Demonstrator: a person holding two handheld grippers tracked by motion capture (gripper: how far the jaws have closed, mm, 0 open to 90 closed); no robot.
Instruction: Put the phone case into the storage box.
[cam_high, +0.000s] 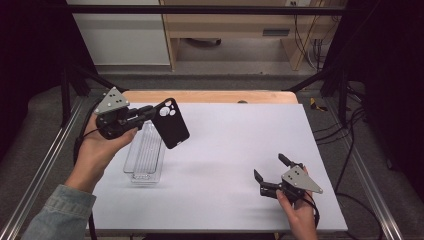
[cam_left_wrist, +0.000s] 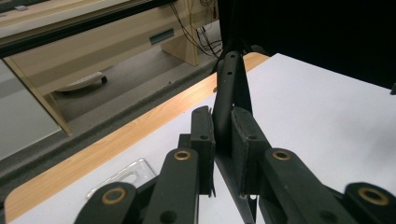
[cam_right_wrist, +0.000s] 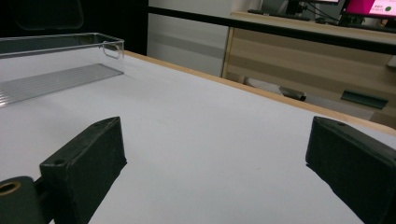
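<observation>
Left gripper (cam_high: 145, 114) clamped on black phone case (cam_high: 171, 123), seemingly by edge; right gripper (cam_high: 270, 169) spread wide, empty

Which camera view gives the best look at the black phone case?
The high view: the phone case shows whole, camera cutout included, held by the left gripper. The left gripper view shows its thin edge pinched between the pads.

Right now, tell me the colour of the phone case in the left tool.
Black. The phone case shows best in the high view.

Left gripper (cam_high: 150, 112) and right gripper (cam_high: 270, 167): both showing black jaws with brass-ringed pivots and grey triangular top plates. Black cables are trailing behind each; a faded denim sleeve (cam_high: 60, 212) is covering the left forearm.
</observation>
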